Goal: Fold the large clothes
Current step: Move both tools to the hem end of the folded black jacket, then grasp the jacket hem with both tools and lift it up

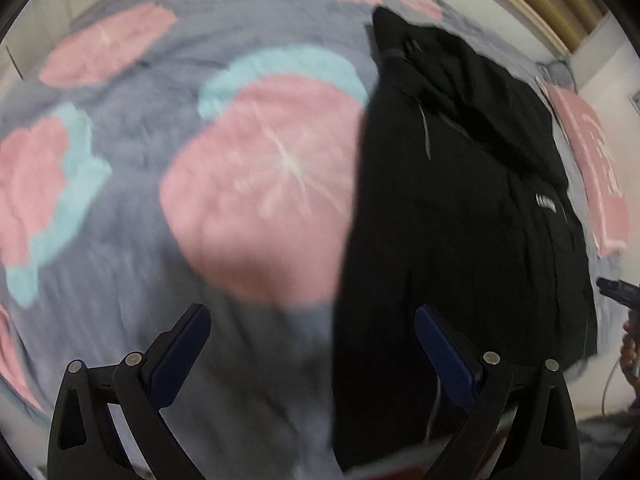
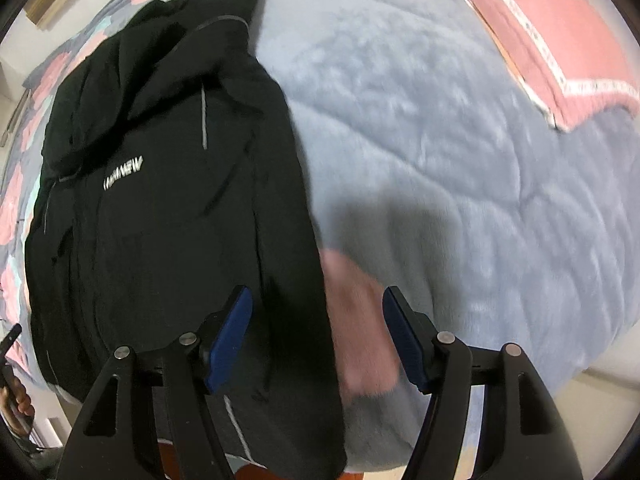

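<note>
A black jacket [image 1: 460,216] with a small white logo lies folded lengthwise on the bed, hood at the far end. It also shows in the right wrist view [image 2: 168,208]. My left gripper [image 1: 312,316] is open and empty, above the jacket's left edge near its hem. My right gripper [image 2: 316,300] is open and empty, above the jacket's right edge near its hem. The other gripper shows at the right edge of the left wrist view [image 1: 618,292].
The bed is covered by a grey-blue blanket [image 1: 132,264] with pink and teal patches, plain on the right side [image 2: 440,152]. A pink cloth [image 2: 560,32] lies at the far right. The bed's near edge [image 2: 540,364] drops to the floor.
</note>
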Action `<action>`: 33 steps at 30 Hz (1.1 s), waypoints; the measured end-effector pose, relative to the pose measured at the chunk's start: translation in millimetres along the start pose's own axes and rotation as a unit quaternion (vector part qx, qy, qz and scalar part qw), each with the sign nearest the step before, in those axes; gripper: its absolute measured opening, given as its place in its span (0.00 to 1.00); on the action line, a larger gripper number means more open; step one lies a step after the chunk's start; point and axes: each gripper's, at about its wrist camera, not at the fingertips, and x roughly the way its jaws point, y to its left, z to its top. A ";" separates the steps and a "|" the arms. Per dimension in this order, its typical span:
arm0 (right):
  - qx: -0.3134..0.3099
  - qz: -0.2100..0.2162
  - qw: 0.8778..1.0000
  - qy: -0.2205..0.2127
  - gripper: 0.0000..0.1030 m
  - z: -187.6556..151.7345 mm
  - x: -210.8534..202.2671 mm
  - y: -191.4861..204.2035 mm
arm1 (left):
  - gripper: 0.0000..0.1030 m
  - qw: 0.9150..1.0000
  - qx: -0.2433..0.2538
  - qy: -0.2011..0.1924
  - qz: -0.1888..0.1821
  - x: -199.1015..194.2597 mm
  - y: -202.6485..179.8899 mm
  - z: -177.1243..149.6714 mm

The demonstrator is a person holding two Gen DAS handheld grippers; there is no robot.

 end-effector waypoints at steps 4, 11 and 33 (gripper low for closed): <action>0.009 0.021 1.000 0.012 0.68 -15.3 6.8 -10.4 | 0.98 0.998 -0.019 0.045 -0.041 16.9 -8.0 -19.7; -0.022 0.049 0.998 0.042 0.68 -35.5 21.0 -8.7 | 0.81 0.989 -0.037 0.093 -0.109 50.0 -30.4 -29.8; -0.022 0.179 0.978 0.105 0.53 -64.6 29.6 2.5 | 0.51 0.964 -0.059 0.126 -0.226 58.4 -50.1 -18.2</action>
